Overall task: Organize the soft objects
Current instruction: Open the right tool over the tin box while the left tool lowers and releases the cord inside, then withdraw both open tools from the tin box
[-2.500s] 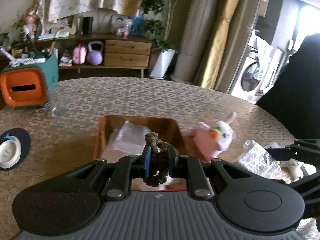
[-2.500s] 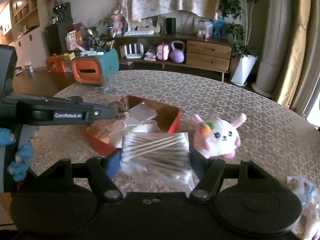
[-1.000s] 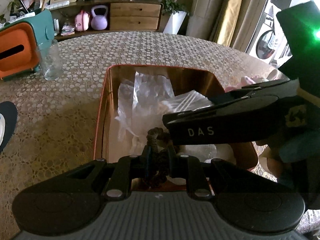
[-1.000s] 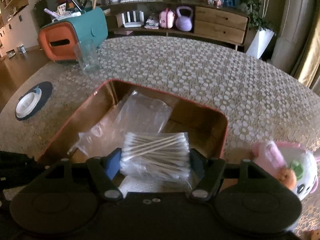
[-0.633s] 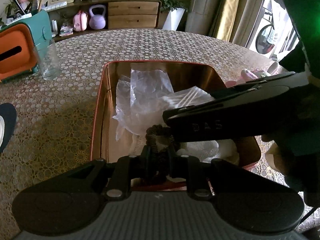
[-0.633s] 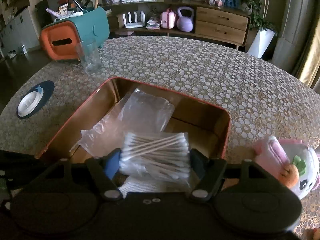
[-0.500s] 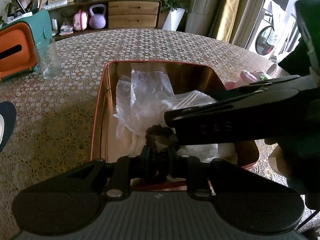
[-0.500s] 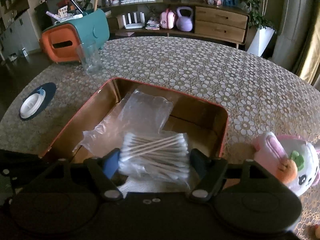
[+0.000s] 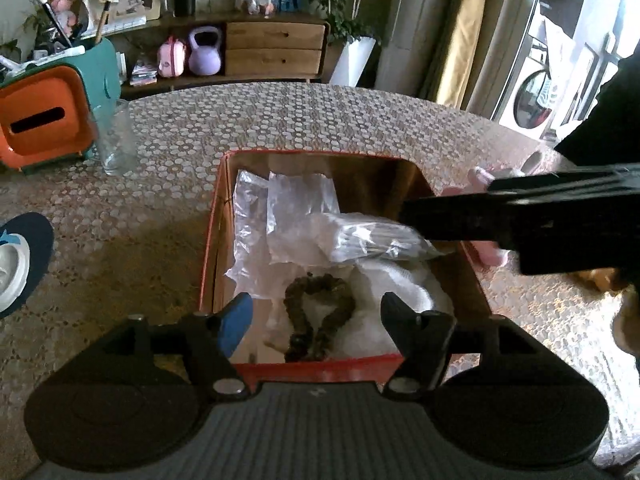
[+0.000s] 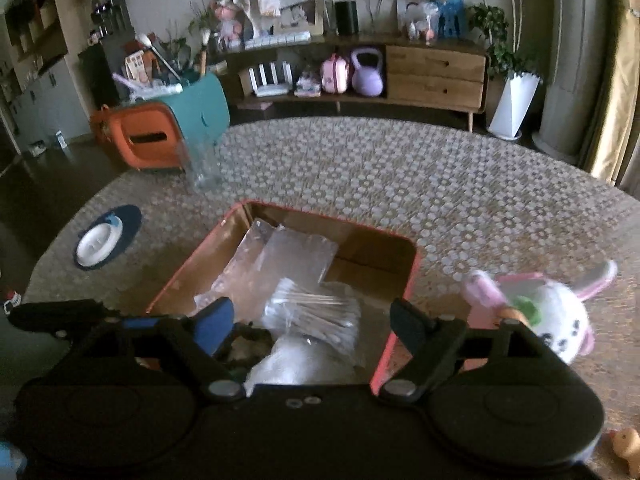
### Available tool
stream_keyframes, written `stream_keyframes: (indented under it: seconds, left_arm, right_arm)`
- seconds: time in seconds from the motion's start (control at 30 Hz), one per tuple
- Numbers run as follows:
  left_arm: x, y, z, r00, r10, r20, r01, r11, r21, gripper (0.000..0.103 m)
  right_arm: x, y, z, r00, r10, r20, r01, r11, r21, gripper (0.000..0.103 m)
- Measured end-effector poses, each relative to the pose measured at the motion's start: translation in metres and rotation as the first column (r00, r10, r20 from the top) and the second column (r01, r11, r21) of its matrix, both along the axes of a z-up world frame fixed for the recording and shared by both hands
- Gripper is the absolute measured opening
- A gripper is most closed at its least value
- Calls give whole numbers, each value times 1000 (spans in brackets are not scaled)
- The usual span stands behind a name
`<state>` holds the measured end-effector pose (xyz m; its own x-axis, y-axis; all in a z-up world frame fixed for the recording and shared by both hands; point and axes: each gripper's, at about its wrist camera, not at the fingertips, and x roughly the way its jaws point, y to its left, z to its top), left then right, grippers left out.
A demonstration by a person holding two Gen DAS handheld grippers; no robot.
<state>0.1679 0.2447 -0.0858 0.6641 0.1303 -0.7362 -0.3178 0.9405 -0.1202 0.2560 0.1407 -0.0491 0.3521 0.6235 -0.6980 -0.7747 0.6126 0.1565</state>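
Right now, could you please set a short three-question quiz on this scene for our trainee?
1. True or false: the brown hair tie lies inside the red box.
2. Which soft thing sits on the table outside the box? A) pink and white plush bunny B) bag of cotton swabs
3. Fill in: the drinking glass stands beside the orange and teal ____.

Key: 1 true; 2 A; 3 tissue box.
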Motion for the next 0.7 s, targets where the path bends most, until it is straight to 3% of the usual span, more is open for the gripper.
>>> stream_keyframes:
  seconds: [0.4, 0.63, 0.7]
  left_arm:
    - [-19, -35, 36, 998, -39, 54, 37, 999, 33, 71]
    - [-27, -65, 60, 991, -87, 102, 85, 996, 19, 75]
    - [-29, -76, 66, 988, -103, 114, 101, 995, 23, 82]
  right_arm:
    - [-28, -69, 38, 1000, -10, 26, 7, 994, 109, 87]
    - [-47, -111, 56, 998, -24, 58, 15, 989, 149, 88]
    - [-54, -124, 61, 997, -14, 76, 2, 988, 153, 89]
